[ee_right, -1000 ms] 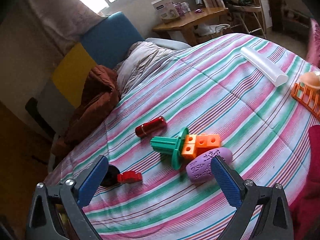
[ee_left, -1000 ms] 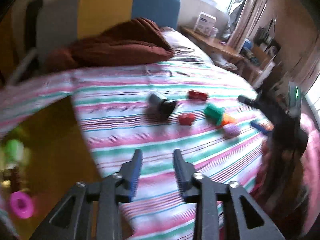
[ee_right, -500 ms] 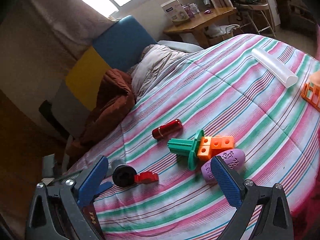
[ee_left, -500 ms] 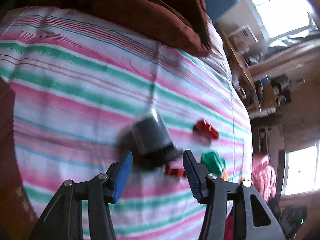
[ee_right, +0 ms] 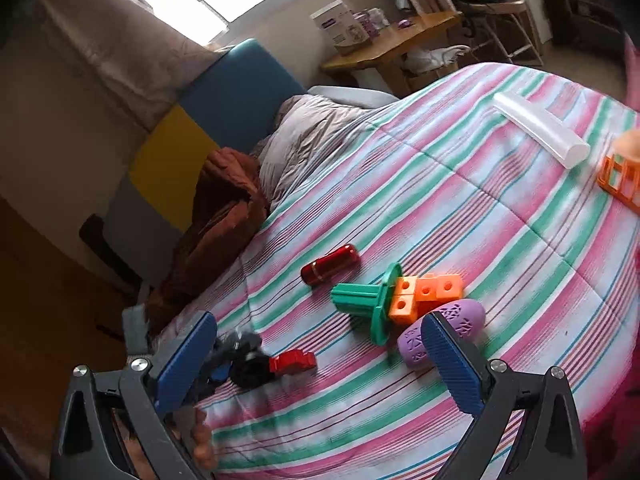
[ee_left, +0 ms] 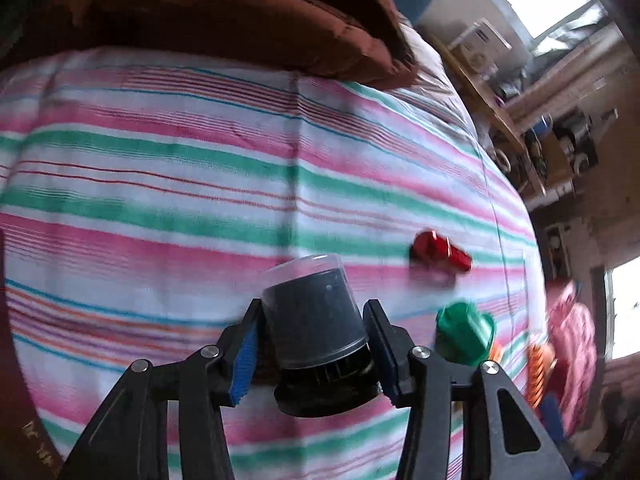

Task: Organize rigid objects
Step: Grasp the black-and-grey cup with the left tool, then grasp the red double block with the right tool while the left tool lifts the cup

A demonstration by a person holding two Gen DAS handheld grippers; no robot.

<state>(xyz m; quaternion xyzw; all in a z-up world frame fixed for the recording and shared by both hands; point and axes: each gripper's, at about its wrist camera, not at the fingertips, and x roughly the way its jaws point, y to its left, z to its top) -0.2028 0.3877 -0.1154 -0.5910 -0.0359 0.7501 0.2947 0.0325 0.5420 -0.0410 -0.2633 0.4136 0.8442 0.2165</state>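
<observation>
A dark cylinder with a clear cover [ee_left: 316, 320] lies on the striped bedspread [ee_left: 160, 160]. My left gripper [ee_left: 313, 304] straddles it and its jaws are closing, with a thin gap still showing at the right pad. In the right wrist view the same cylinder [ee_right: 248, 364] lies beside a small red block [ee_right: 292, 362]. Past it lie a red metallic capsule [ee_right: 330, 266], a green plastic piece [ee_right: 360, 300], orange cubes [ee_right: 424, 292] and a purple egg shape [ee_right: 460, 328]. My right gripper [ee_right: 318, 318] hangs wide open above them, holding nothing.
A brown blanket [ee_left: 240, 20] is heaped at the head of the bed. A clear tube [ee_right: 540, 132] and an orange basket [ee_right: 620, 180] lie at the far right. A wooden side table [ee_right: 392, 40] with boxes stands beyond the bed.
My left gripper dropped forward onto the dark cylinder, which now sits between its jaws; earlier it lay well ahead. The right gripper stayed put.
</observation>
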